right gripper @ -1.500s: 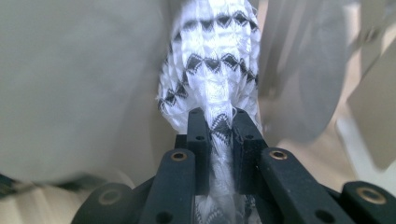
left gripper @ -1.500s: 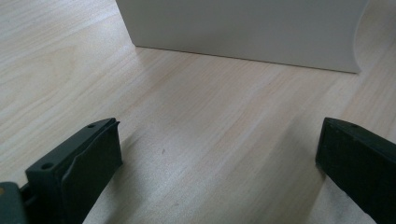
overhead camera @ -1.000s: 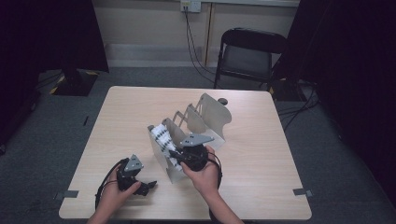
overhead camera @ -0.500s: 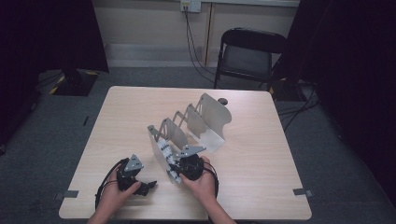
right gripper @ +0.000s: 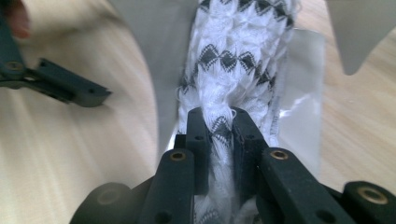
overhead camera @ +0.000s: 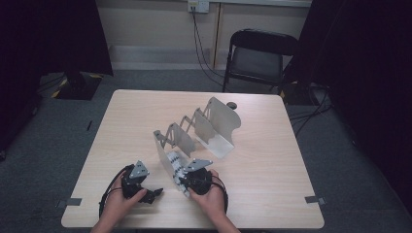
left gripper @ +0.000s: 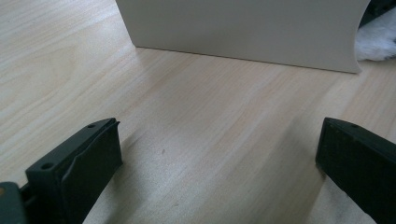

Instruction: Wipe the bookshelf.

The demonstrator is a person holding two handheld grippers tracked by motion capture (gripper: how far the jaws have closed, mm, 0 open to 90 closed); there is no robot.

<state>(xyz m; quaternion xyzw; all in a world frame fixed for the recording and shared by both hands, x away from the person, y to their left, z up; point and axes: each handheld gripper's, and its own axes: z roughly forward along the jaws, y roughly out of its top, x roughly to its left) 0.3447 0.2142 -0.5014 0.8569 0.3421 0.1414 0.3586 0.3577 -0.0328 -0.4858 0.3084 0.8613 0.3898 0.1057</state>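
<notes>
Right gripper [right gripper: 219, 128] clamped on a white knitted cloth with black zigzag bands [right gripper: 233, 70], jaws nearly together with a fold of the fabric pinched between the pads. Ahead of those jaws, the rest of the cloth lying in the nearest slot of the grey metal accordion rack [overhead camera: 197, 128], over the slot's metal floor, with a grey divider plate [right gripper: 154, 70] to the left of the jaws and another plate edge to the upper right. Seen from the high view, cloth [overhead camera: 176, 165] at the near end of the rack, right gripper [overhead camera: 187, 180] directly behind it, low over the wooden table [overhead camera: 272, 160].

Left gripper [left gripper: 217, 149] wide open, nothing between its jaws, bare tabletop beneath them and the flat outer face of the rack's end plate [left gripper: 243, 28] straight ahead, apart from the tips; a bit of white cloth at the far right beyond that plate. In the high view, left gripper [overhead camera: 154, 193] resting near the table's front edge, just left of the right gripper.

Step in hand, by the look of it: seating the cloth in slot 1 of the rack. Best done by holding the pinch firm and keeping the fabric centred between the 2 plates, so no fringe snags on a plate edge. Release only once the fabric lies settled on the floor. Left gripper well placed to steady the end plate if the rack starts to slide.
</notes>
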